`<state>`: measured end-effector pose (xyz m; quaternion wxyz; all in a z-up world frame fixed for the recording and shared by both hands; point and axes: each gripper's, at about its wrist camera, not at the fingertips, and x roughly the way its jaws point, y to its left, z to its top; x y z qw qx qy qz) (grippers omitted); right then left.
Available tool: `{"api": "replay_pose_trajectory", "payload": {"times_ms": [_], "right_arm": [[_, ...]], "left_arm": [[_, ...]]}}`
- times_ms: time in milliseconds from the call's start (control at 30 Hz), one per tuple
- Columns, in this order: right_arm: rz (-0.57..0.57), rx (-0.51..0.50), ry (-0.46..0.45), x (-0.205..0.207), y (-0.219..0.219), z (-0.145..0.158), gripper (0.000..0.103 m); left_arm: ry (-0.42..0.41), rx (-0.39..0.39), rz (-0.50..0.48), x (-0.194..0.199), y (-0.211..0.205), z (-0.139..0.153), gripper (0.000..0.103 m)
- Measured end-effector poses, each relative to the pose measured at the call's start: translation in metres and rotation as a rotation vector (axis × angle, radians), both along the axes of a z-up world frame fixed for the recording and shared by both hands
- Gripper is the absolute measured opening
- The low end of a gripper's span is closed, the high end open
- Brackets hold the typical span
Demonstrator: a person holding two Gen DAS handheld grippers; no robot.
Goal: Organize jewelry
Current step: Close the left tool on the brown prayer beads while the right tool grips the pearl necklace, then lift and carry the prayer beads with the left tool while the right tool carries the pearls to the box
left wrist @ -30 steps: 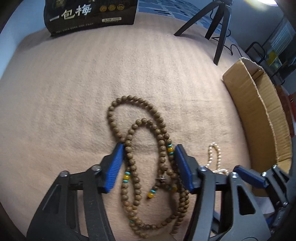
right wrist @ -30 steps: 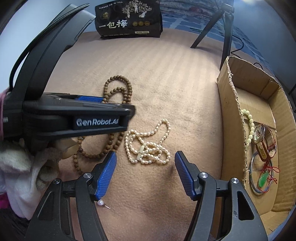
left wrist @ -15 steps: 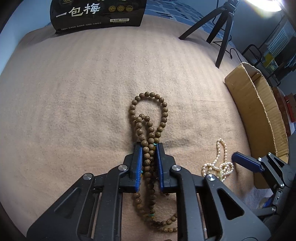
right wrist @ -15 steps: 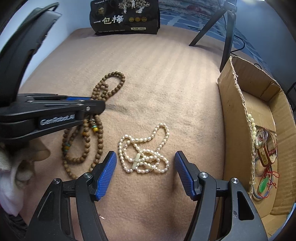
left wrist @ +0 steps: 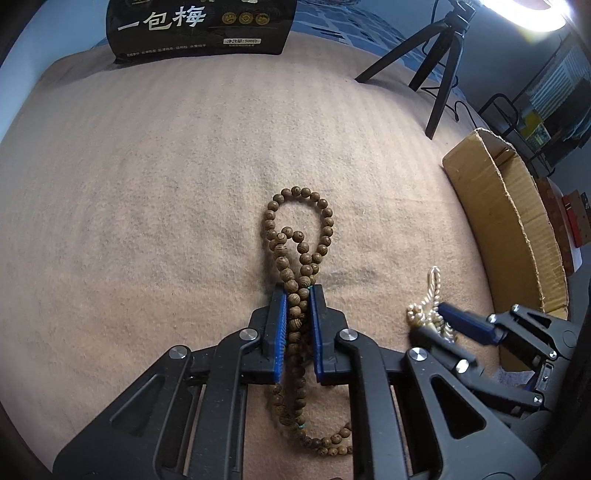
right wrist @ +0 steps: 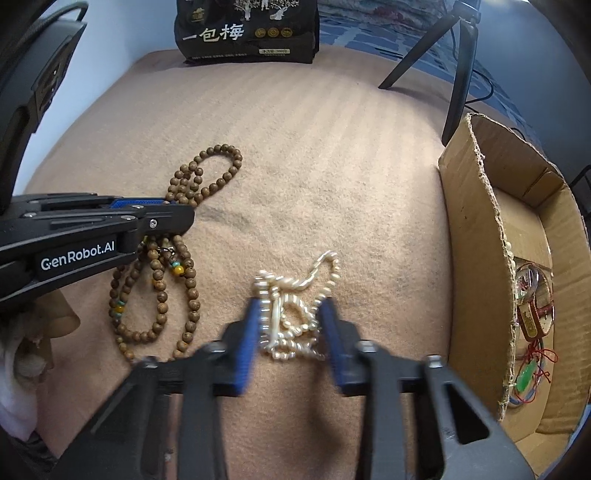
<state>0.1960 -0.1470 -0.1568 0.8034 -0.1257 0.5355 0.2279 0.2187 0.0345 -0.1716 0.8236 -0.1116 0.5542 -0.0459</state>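
A brown wooden bead necklace [left wrist: 295,236] lies on the tan blanket [left wrist: 147,206]. My left gripper [left wrist: 297,295] is shut on its bunched strands; loops trail in front and behind. The necklace also shows in the right wrist view [right wrist: 184,254], under the left gripper [right wrist: 159,218]. A white pearl necklace [right wrist: 295,295] lies bunched between my right gripper's [right wrist: 290,306] blue fingers, which press in on it from both sides. In the left wrist view the pearls [left wrist: 430,295] show at the right gripper's tip [left wrist: 439,317].
An open cardboard box [right wrist: 476,266] stands at the right, with bracelets and a green pendant [right wrist: 528,376] inside. A black snack bag [right wrist: 247,29] stands at the blanket's far edge. A black tripod [right wrist: 458,70] stands behind the box.
My left gripper closed on the wooden beads and stays shut. My right gripper moved forward over the pearls and its fingers closed in, bunching them.
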Motion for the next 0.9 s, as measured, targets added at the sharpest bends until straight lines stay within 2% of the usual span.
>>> {"api": "replay_pose_trajectory", "payload": {"times_ms": [67,267,333,733,900], "right_arm": [[-0.003,0.013,0.007,0.000,-0.002,0.000,0.007],[-0.011,0.063,-0.005,-0.004,-0.008,0.013,0.006],[-0.014,0.082,-0.021,-0.007,-0.010,0.022,0.006],[-0.039,0.191,-0.132,-0.026,-0.028,0.080,0.005],[-0.048,0.241,-0.185,-0.035,-0.039,0.110,0.006]], "left_arm": [[0.000,-0.008,0.000,-0.001,0.000,0.002,0.010],[-0.015,-0.047,0.004,-0.012,0.003,0.014,0.009],[-0.026,-0.056,0.004,-0.015,0.002,0.021,0.004],[-0.091,-0.093,-0.011,-0.032,-0.006,0.057,0.004],[-0.144,-0.123,-0.015,-0.037,-0.008,0.082,0.004]]}}
